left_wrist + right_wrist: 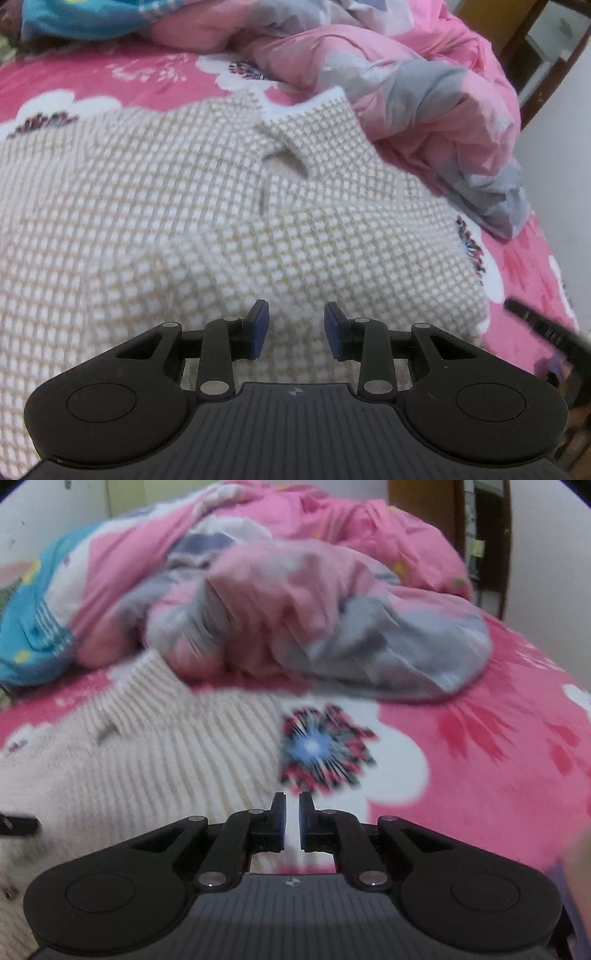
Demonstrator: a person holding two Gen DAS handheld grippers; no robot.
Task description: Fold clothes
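A cream waffle-knit sweater (pixel 184 221) lies spread on the pink flowered bed sheet (pixel 110 77), its collar (pixel 314 140) toward the far side. My left gripper (pixel 296 314) hovers over the sweater's near part, its blue pads apart with nothing between them. In the right wrist view the same sweater (pixel 129 768) looks ribbed and fills the left half. My right gripper (pixel 292 801) sits at the sweater's right edge, just before a flower print (pixel 321 749). Its pads are all but together, with only a thin slit and no cloth in it.
A crumpled pink and grey quilt (pixel 314 609) is heaped along the far side of the bed, close to the collar. A blue cloth (pixel 26 627) lies at the far left. Bare pink sheet (pixel 480 775) stretches right of the sweater. Wooden furniture (pixel 535 55) stands beyond the bed.
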